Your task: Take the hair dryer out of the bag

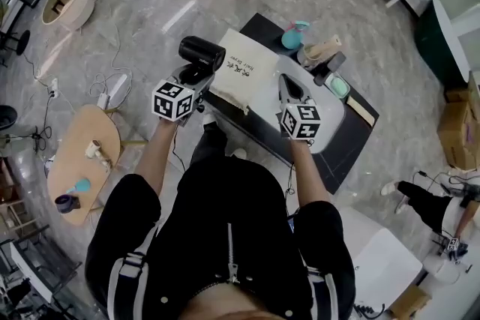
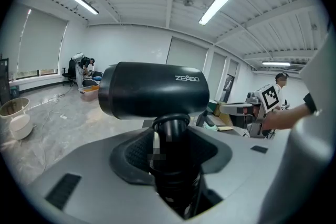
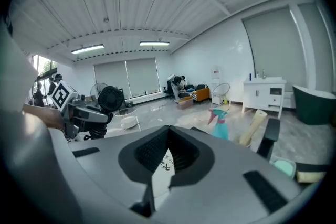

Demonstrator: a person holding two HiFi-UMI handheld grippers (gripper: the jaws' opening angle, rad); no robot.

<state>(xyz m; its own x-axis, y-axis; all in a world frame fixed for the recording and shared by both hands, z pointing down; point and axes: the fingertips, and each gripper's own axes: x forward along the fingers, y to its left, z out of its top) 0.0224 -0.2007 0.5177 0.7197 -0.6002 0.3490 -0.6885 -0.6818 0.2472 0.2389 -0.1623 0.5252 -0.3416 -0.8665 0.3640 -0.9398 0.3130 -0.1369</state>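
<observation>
The left gripper (image 2: 170, 140) has its jaws partway apart, clamped on the black handle of the hair dryer (image 2: 152, 89). The dryer's barrel lies crosswise just above them at mid-frame in the left gripper view. The right gripper (image 3: 168, 136) has its jaws closed together on nothing, and the cream bag (image 3: 161, 171) shows through the slit below them. In the head view the dryer sits at upper centre, out of the bag and at its left edge. The bag lies flat on the dark table (image 1: 346, 140), and a teal spray bottle (image 1: 294, 34) stands to its upper right.
</observation>
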